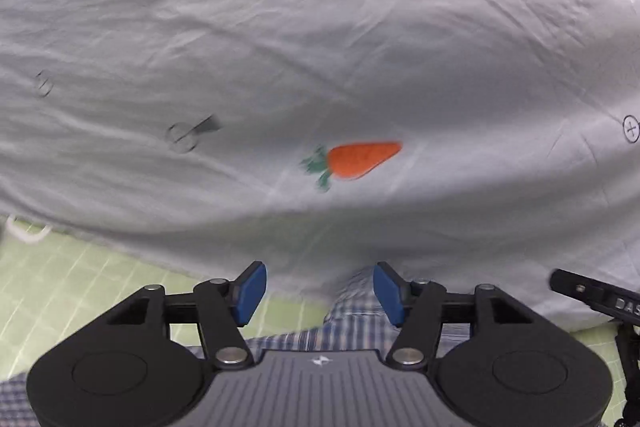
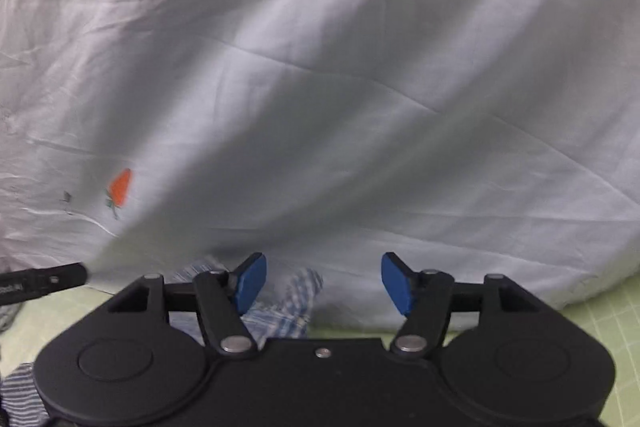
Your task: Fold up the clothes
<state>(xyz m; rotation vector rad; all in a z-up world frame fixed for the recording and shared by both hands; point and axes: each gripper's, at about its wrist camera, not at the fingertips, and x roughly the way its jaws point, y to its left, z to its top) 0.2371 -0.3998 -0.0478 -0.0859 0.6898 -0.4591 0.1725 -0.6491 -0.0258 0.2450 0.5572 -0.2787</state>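
Note:
A pale grey-white cloth [image 1: 320, 67] printed with orange carrots [image 1: 362, 159] and line drawings fills most of both views, lying wrinkled on a green gridded mat [image 1: 80, 267]. A blue-and-white checked garment [image 1: 352, 311] lies bunched at the cloth's near edge, below my left gripper [image 1: 320, 291]. That gripper is open and its blue pads touch nothing. In the right wrist view the same pale cloth [image 2: 340, 127] lies ahead and the checked garment [image 2: 288, 303] shows under my right gripper [image 2: 323, 281], which is also open with nothing gripped.
A striped grey-and-white fabric [image 2: 18, 395] lies at the lower left of the right wrist view. Part of the other black gripper shows at each view's edge [image 1: 592, 297] [image 2: 40, 281]. Green mat [image 2: 600, 315] shows bare to the right.

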